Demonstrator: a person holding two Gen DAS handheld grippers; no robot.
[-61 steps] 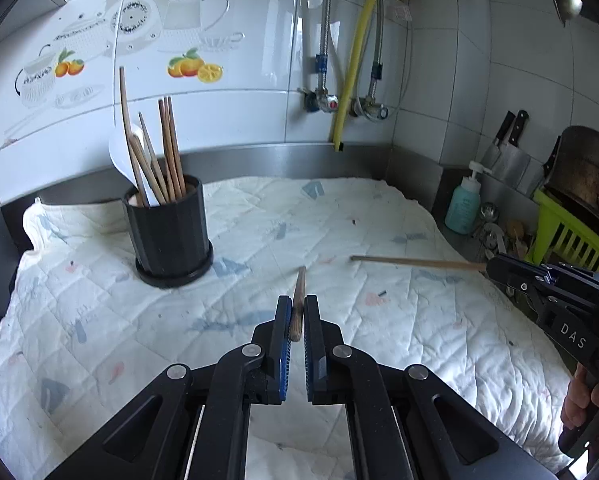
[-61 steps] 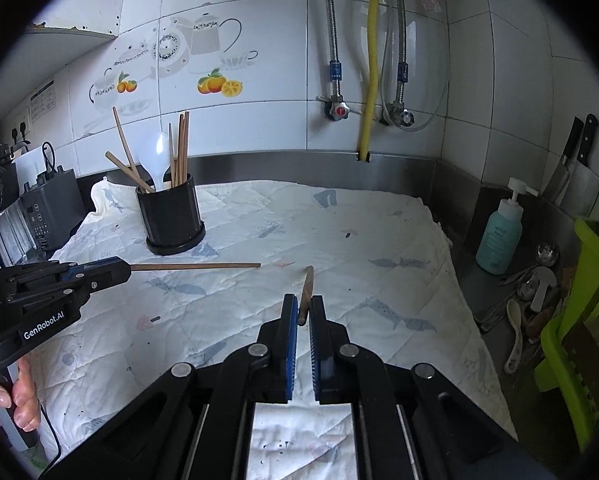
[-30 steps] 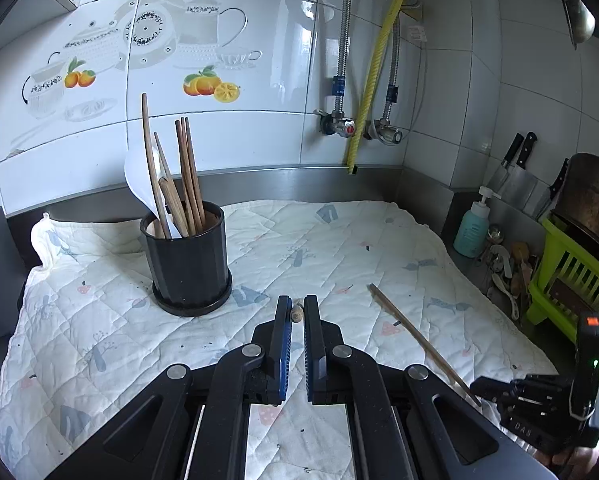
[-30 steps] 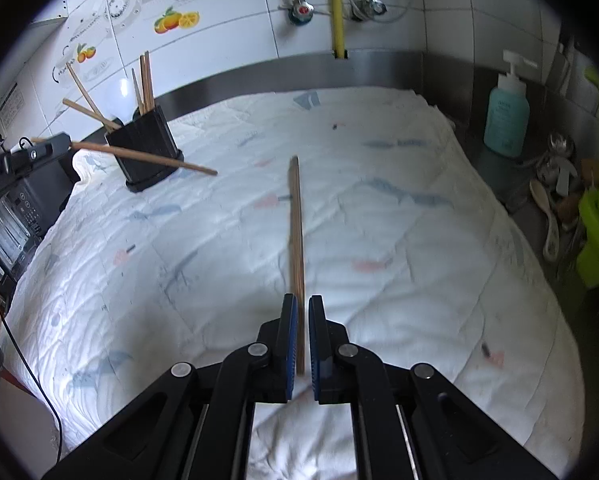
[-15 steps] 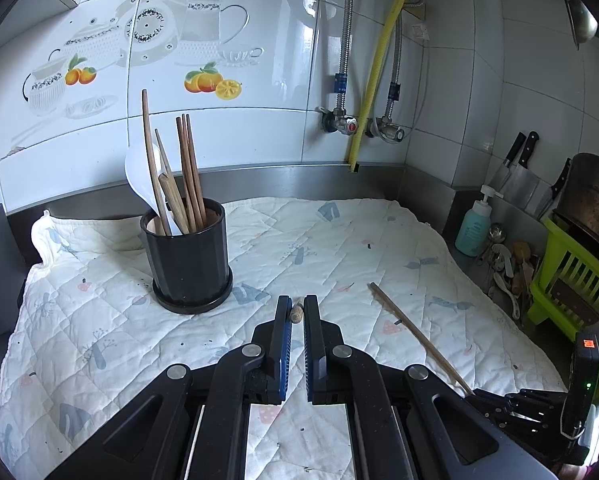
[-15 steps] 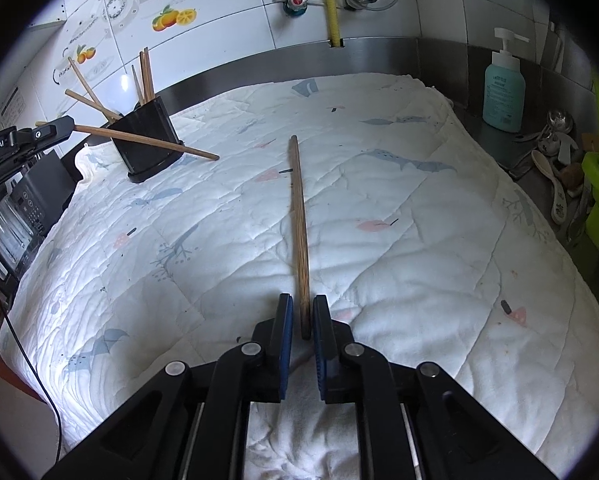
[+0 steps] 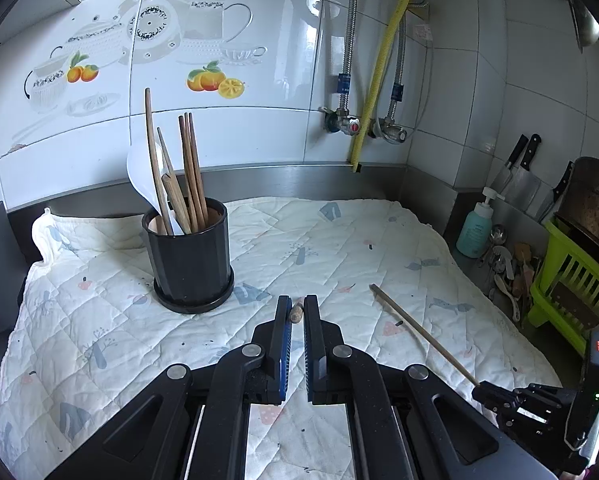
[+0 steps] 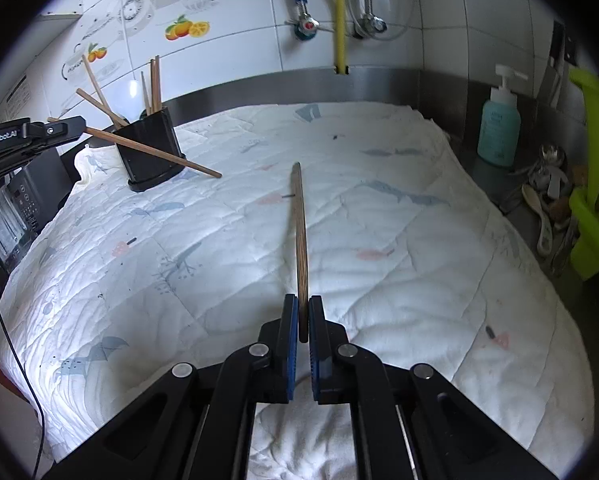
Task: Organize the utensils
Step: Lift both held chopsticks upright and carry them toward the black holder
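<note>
A: Status? We have left tongs [image 7: 295, 316] and right tongs [image 8: 303, 320] each clenched on one chopstick [image 8: 300, 236] above the table [image 8: 399, 240].

B: Next, we carry both to the black holder [image 7: 189, 258] at ten o'clock, tips down.

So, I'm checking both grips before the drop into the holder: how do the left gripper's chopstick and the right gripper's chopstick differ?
The left gripper holds its chopstick clear of the quilt, near the black holder. The right gripper holds its chopstick low over the quilt's middle, far from the holder, and its wood looks darker. Both are thin wooden sticks pinched at one end.
</note>
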